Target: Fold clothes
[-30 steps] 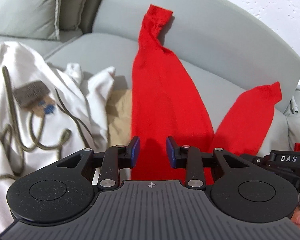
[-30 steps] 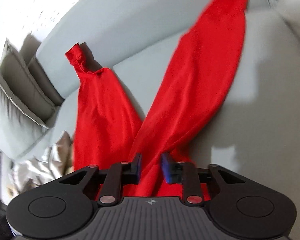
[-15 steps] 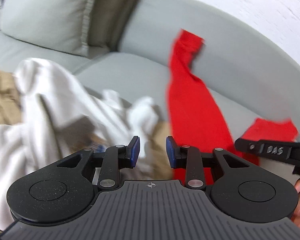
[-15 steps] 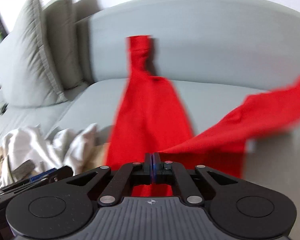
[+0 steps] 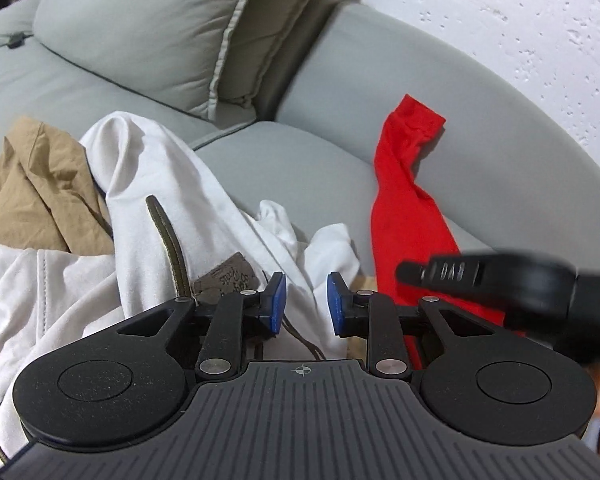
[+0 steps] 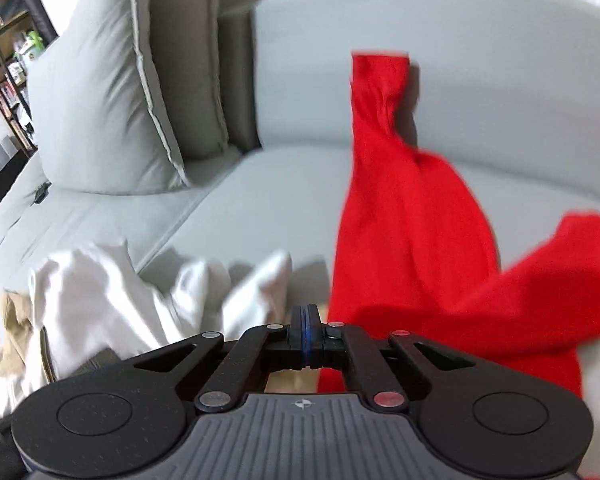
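Note:
Red trousers (image 6: 404, 216) lie on the grey sofa, one leg running up the backrest, the other trailing off to the right (image 6: 540, 296). My right gripper (image 6: 306, 332) is shut, its pads pressed together at the near edge of the red fabric; the grip itself is hidden by the fingers. My left gripper (image 5: 303, 300) is open and empty, hovering over a white garment (image 5: 188, 200) with dark drawstrings. The red leg also shows in the left wrist view (image 5: 408, 208), right of my left gripper, with the right gripper's body (image 5: 492, 280) across it.
A tan garment (image 5: 40, 192) lies left of the white pile. Grey cushions (image 5: 148, 28) lean on the sofa back. The sofa seat (image 6: 260, 208) is bare between the white pile and the red trousers. A shelf (image 6: 8, 40) stands far left.
My right gripper closed at the red trousers' edge and pulled leftward; the right leg slid off the backrest. My left gripper swung left from the red fabric over the white garment, staying open.

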Demonstrator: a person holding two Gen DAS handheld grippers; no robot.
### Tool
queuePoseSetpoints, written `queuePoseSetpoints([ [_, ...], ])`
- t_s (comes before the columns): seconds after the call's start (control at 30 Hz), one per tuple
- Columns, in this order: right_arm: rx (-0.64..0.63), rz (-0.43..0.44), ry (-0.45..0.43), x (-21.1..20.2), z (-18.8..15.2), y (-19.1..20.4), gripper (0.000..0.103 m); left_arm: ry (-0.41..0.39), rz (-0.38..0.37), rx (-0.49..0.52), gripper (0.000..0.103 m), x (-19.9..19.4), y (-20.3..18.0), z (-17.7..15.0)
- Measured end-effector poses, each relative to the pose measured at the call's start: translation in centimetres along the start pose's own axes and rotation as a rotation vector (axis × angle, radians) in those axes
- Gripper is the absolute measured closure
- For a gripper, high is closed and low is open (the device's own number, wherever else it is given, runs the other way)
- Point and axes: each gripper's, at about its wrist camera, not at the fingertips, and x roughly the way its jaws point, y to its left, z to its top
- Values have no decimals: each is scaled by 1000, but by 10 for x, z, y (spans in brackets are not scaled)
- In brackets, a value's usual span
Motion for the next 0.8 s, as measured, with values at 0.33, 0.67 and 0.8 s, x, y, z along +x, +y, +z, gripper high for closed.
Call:
queuePoseSetpoints([
  [0.33,40,80,18,-161,-32,-48,86,13,-79,84,72,-9,-8,-6],
  [0.67,17,-106,3,-281,-114,-109,70,241,-416,265,71,-27,-83,-81],
  [0.8,172,-5,21,-246,-155,-119,73,299,-203,213,80,-9,-72,-88],
])
